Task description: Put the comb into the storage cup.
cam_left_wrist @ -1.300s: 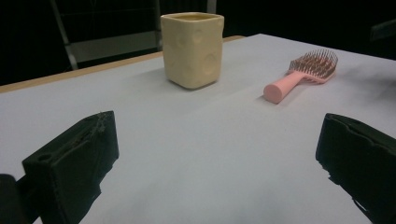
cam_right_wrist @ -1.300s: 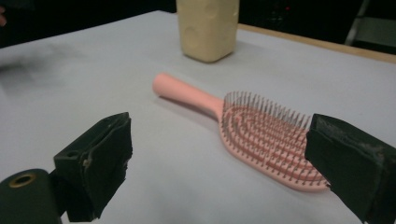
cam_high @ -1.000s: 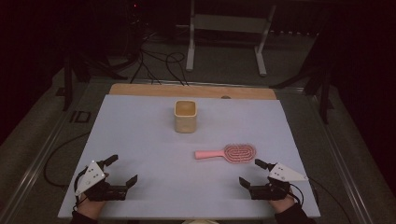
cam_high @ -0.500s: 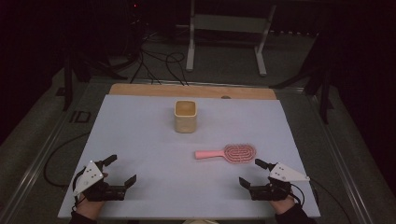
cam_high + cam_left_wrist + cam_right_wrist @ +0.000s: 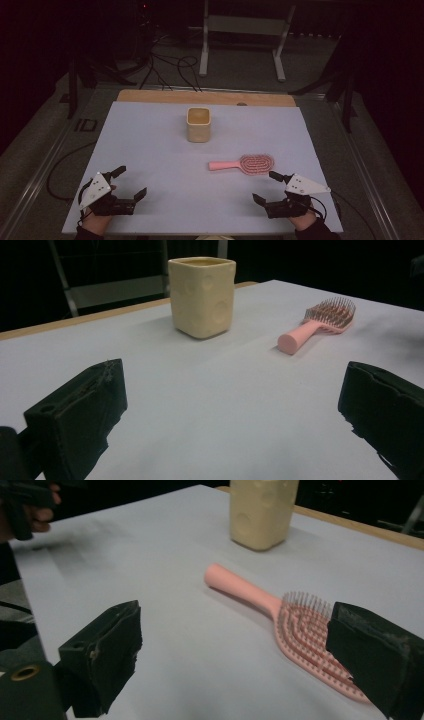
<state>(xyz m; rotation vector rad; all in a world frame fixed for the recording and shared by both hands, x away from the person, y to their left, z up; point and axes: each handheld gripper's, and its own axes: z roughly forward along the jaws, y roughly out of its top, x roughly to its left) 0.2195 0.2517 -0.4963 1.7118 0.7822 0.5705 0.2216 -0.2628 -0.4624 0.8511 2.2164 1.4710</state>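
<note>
Pink plastic: a hairbrush (image 5: 246, 164) lies flat on a pale grey counter (image 5: 150, 150), bristles up, its handle pointing toward the left side and its round head toward the right. It sits right of centre, in the nearer half of the counter.

Behind it and a little to the left stands a cream cup (image 5: 198, 124), upright, squarish with rounded corners and shallow round dimples in its walls. Cup and brush are apart, not touching.

The right gripper (image 5: 272, 187) rests low near the counter's front right corner, held in a hand that comes in from the bottom edge. Its jaws are spread wide with nothing between them. Its far jaw tip lies just beside the brush head. In the right gripper view the brush (image 5: 295, 625) runs slantwise across the gap, with its head close to the right-hand jaw, and the cup (image 5: 262, 511) stands beyond the handle end.

The left gripper (image 5: 131, 182) rests near the front left corner, well apart from both things, also in a hand. Its jaws too are spread wide and hold nothing. The left gripper view looks across bare counter to the cup (image 5: 202, 295), with the brush (image 5: 320, 322) to its right.

A strip of wood (image 5: 205, 97) edges the far side of the counter. Beyond it, on a dark floor, lie cables (image 5: 170, 62) and a metal stand (image 5: 242, 30).
</note>
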